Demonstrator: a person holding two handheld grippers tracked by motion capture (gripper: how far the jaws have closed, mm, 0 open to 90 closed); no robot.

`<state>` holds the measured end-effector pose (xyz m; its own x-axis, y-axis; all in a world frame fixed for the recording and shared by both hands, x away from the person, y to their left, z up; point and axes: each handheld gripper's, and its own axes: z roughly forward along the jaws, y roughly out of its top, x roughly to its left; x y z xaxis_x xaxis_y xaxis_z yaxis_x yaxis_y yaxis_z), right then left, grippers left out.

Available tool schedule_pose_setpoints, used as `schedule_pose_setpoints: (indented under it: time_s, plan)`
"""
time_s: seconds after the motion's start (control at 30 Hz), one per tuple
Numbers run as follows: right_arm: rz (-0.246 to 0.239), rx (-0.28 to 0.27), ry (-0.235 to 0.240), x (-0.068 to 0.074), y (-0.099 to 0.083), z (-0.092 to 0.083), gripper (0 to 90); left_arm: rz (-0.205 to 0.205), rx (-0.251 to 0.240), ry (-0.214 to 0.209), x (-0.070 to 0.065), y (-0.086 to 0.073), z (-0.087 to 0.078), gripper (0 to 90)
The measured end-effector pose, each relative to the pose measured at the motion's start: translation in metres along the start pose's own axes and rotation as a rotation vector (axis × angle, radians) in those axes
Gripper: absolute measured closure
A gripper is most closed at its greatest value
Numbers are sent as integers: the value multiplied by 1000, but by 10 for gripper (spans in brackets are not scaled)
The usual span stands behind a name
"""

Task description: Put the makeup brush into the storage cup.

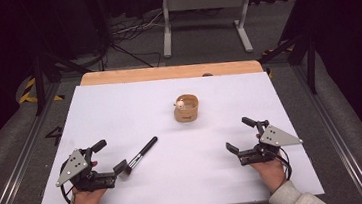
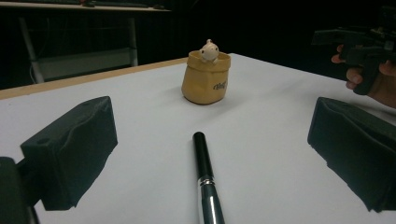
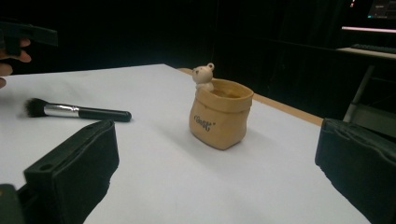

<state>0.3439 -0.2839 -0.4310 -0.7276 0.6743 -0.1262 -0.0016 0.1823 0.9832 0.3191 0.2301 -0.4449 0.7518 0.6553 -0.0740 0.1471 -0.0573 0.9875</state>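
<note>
While fingers wide, brush (image 1: 141, 155) untouched

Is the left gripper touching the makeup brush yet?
Apart. In the left gripper view the left gripper has its jaws wide open, with bare white table showing between each pad and the makeup brush, which lies flat between them.

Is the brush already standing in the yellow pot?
No, the brush lies flat on the white table, apart from the yellow pot.

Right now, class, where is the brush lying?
In the high view the brush lies on the table's left side, bristles beside the open left gripper, handle angled toward the pot.
</note>
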Motion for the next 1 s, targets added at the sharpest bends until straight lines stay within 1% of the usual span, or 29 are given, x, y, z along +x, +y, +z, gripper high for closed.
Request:
schedule_pose_setpoints:
  time_s: [0.07,0.13,0.23,0.33,0.43,0.67,0.77,0.8,1.0]
  plan:
    - [-6,-2,-1,-1,3,-1,0,10,-2,1,-1,2,-1,17]
    - [-4,-5,1,-2,3,-1,0,11,-2,3,-1,2,-2,17]
    - [19,-3,-5,-5,3,-2,0,15,0,2,-2,3,-2,15]
    - [25,-5,-7,-6,3,-3,0,18,3,-2,-3,4,-2,14]
    - [37,-4,-9,-7,3,-4,0,13,6,-3,-3,3,-2,15]
    - [43,-2,-5,-7,2,-4,0,6,12,-10,-3,4,-1,13]
    - [48,-1,-6,-8,2,-4,0,9,12,-10,-4,5,-1,12]
    - [50,-1,-4,-8,2,-4,0,18,18,-17,-4,6,-1,12]
    - [53,2,-1,-7,2,-4,0,11,23,-27,-4,10,-1,14]
